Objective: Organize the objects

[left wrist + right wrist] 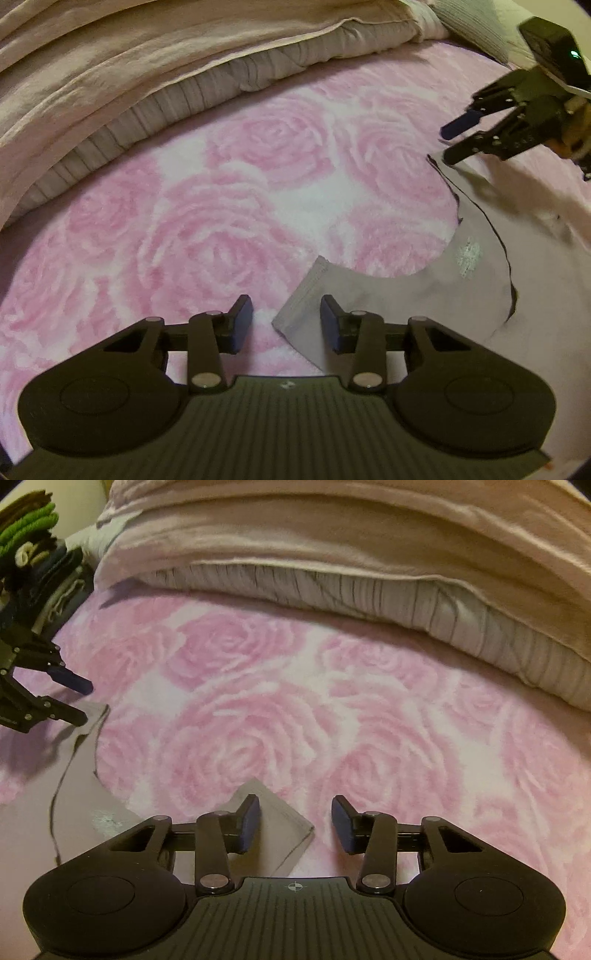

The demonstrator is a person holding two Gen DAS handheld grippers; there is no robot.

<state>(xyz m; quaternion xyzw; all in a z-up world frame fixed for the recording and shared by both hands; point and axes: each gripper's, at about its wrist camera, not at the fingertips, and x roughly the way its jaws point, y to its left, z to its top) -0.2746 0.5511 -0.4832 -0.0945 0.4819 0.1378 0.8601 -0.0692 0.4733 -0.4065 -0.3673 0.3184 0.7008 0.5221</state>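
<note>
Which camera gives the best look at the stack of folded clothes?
The right wrist view: the stack of folded clothes sits at its upper left, green layers on top, partly behind the left gripper. The left wrist view doesn't show it.

A rose-patterned pink blanket lies below a folded beige quilt.

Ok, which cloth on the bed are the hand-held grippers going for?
The flat grey shirt: the left hand-held gripper and right hand-held gripper, both open, each straddle one corner. The rose blanket lies beneath; the beige quilt lies beyond.
</note>
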